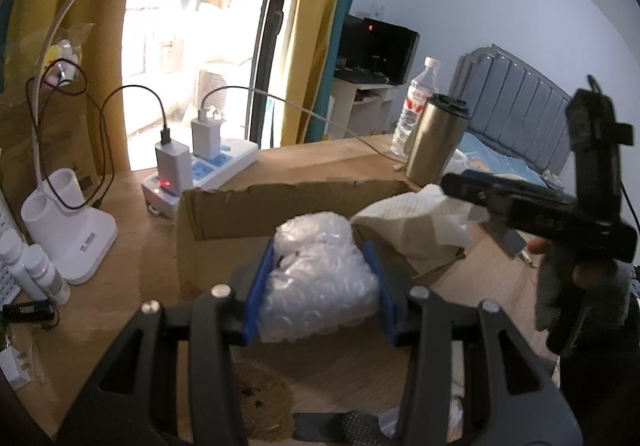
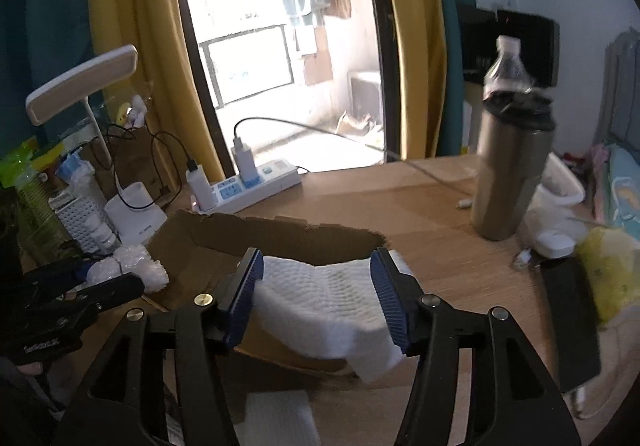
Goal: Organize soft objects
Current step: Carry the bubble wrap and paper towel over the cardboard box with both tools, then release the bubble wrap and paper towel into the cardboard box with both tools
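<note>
the left gripper (image 1: 320, 286) had its fingers clamped on a wad of bubble wrap (image 1: 316, 278) over the cardboard box (image 1: 224, 214). at three o'clock, the right gripper (image 2: 320, 298) pinched a white paper towel (image 2: 324, 298) above the box's rim, near the steel tumbler (image 2: 508, 174) on the tabletop (image 2: 420, 198).

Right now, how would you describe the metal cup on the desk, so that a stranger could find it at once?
Start at the wooden desk, then go to the torn cardboard box in its middle. Behind the box, toward the bed side, stands the metal tumbler, upright with a black lid. The plastic water bottle just behind it is clear; the tumbler is opaque, brushed steel.
</note>
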`<act>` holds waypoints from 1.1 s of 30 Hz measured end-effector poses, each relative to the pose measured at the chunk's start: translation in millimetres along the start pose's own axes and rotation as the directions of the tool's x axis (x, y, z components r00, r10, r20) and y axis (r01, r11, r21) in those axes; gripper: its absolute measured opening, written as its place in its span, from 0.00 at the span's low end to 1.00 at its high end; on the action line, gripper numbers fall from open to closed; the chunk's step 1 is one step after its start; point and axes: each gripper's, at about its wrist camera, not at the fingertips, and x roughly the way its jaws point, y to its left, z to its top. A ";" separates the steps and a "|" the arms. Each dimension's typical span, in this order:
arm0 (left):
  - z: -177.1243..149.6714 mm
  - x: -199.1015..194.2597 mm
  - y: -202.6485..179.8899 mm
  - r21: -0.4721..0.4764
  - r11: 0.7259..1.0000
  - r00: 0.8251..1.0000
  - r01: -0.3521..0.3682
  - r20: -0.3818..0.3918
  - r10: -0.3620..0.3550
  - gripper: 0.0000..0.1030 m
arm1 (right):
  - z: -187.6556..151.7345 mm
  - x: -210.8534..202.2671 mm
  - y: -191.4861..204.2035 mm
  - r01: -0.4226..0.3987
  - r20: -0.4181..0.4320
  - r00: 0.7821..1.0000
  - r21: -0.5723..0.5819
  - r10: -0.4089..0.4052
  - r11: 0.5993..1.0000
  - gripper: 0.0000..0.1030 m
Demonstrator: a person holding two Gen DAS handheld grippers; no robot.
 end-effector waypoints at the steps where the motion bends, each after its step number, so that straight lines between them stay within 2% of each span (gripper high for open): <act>1: 0.3 1.4 -2.1 0.005 1.000 1.000 0.000 -0.001 0.000 0.45 | -0.7 -2.6 -1.9 0.014 0.006 1.000 -0.004 -0.014 1.000 0.60; 4: 1.6 4.0 -6.3 0.013 1.000 1.000 0.003 -0.005 -0.003 0.45 | -6.5 -0.8 -14.0 0.049 -0.003 0.999 0.002 -0.049 0.999 0.61; 9: 2.6 9.4 -14.1 0.025 1.000 1.000 0.007 -0.013 -0.006 0.45 | -22.1 25.4 -33.5 0.091 -0.112 0.990 0.032 -0.087 0.995 0.61; 12: 3.6 12.4 -16.9 0.031 0.999 1.000 0.007 -0.018 -0.006 0.45 | -29.6 35.4 -37.3 0.091 -0.146 0.986 0.048 -0.083 0.995 0.60; 15: 5.4 15.1 -17.3 0.030 1.000 1.000 0.005 -0.022 -0.004 0.45 | -32.5 42.5 -34.3 0.115 -0.153 0.982 0.019 -0.111 0.993 0.59; 19: 6.6 21.0 -19.5 0.030 1.000 0.999 0.007 -0.031 -0.006 0.45 | -36.0 58.3 -27.1 0.129 -0.204 0.970 -0.027 -0.132 0.991 0.59; 22: 5.7 26.0 -22.4 0.035 0.999 0.999 0.011 -0.042 -0.009 0.45 | -35.0 51.2 -20.3 0.131 -0.173 0.975 -0.055 -0.139 0.990 0.59; 27: 5.3 32.8 -27.3 0.045 0.999 0.998 0.017 -0.057 -0.014 0.45 | -20.1 8.2 -17.5 0.119 -0.026 0.992 -0.069 -0.121 0.991 0.60; 29: 5.3 35.0 -29.3 0.048 0.999 0.998 0.018 -0.060 -0.016 0.45 | -15.8 -12.5 -19.6 0.102 0.038 0.994 -0.059 -0.100 0.993 0.61; 33: 6.3 38.6 -33.9 0.053 0.998 0.998 0.020 -0.061 -0.017 0.45 | -17.6 -28.4 -35.7 0.066 0.085 0.994 0.008 -0.067 0.998 0.65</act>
